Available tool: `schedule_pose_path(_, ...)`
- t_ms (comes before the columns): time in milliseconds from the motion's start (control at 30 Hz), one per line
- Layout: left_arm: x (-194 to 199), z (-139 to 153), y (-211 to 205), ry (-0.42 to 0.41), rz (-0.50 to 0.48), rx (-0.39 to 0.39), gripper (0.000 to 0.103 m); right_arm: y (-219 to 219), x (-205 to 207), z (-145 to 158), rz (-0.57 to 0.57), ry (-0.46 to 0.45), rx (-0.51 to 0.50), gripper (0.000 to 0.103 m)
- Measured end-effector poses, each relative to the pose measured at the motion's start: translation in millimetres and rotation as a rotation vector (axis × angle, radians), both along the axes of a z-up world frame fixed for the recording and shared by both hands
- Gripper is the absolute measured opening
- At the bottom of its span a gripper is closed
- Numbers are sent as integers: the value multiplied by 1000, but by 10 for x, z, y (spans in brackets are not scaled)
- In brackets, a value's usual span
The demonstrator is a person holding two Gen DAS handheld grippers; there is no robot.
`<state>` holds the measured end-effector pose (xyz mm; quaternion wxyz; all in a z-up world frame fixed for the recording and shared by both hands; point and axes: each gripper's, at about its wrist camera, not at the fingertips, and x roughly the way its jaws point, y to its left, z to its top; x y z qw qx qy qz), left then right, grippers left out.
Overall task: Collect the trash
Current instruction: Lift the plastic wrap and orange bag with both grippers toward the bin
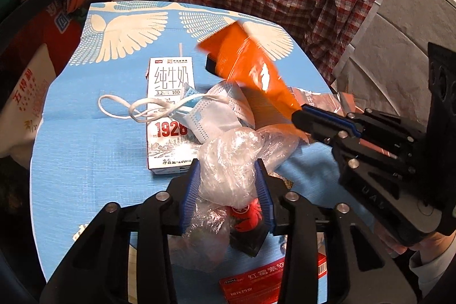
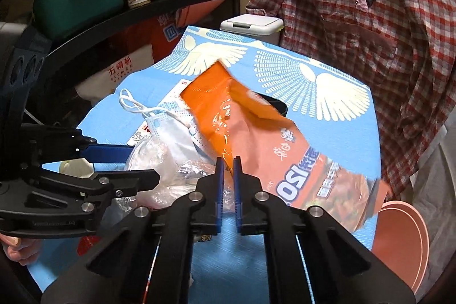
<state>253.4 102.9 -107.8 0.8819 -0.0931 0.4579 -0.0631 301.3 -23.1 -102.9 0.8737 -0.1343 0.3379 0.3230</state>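
Orange snack bag [image 2: 256, 133] hangs pinched in my right gripper [image 2: 227, 161]; my left gripper [image 1: 228, 173] squeezes crumpled clear plastic [image 1: 228, 161].

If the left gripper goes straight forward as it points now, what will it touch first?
Probably the face mask lying on the milk carton, just beyond the clear plastic bag that the left gripper already holds; depth is uncertain.
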Motion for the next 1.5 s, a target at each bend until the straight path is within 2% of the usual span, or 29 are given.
schedule_pose_path(367, -122, 178, 17, -43, 9, 18, 32, -204, -236, 324, -16, -67, 46, 2)
schedule_pose_path(700, -310, 472, -41, -126, 19, 40, 32, -514, -453, 631, -67, -108, 106, 2)
schedule_pose_path(1200, -519, 799, -202, -224, 44, 61, 32, -955, -732, 937, -135, -142, 184, 2)
schedule_pose_path(1500, -547, 890, -331, -251, 42, 61, 32, -1223, -776, 1039, -174, -155, 214, 2)
